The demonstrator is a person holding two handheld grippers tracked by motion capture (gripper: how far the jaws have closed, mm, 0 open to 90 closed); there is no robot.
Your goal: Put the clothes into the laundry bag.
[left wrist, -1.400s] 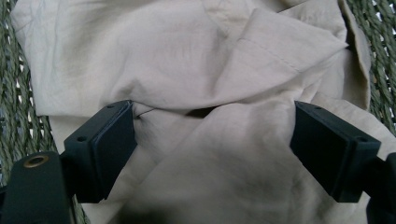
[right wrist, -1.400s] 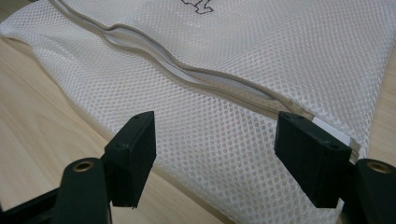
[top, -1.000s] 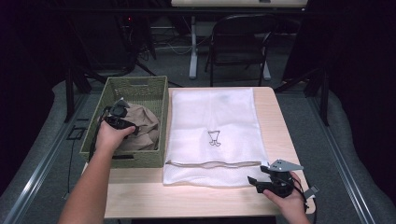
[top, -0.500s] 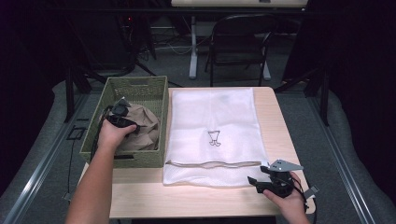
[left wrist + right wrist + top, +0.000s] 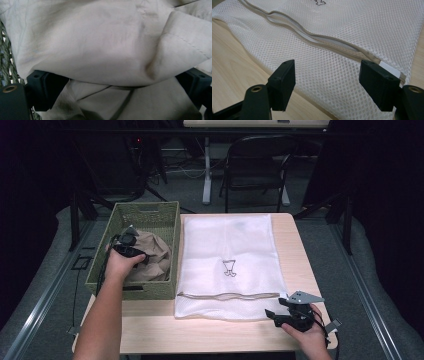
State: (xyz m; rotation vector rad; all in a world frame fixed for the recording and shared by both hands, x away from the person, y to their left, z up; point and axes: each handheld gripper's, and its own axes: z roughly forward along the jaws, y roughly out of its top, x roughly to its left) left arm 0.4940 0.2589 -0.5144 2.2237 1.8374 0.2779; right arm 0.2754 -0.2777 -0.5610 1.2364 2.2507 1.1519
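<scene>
I have the left gripper (image 5: 131,251) down inside the green woven basket (image 5: 145,212) at the table's left, pushed into the crumpled beige garment (image 5: 155,257) that lies there. In the left gripper view its jaws stand wide, one at each side of a bulging fold of the cloth (image 5: 105,50); they have just been opening, and I judge they are straddling the fold, not pinching it, ready to take a bite. The white mesh laundry bag (image 5: 230,250) lies flat on the wooden table (image 5: 210,335) just beside the basket, its zipper edge (image 5: 317,37) turned towards me, seemingly so the garment can go in from this side. The right gripper (image 5: 280,316) rests low at the bag's near right corner with its jaws spread and nothing between them, the mesh lying under them; I take it as waiting to lift the opening. Compared with a second ago, the left hand has nudged only slightly over the garment, and bag, basket and right hand sit as they were
</scene>
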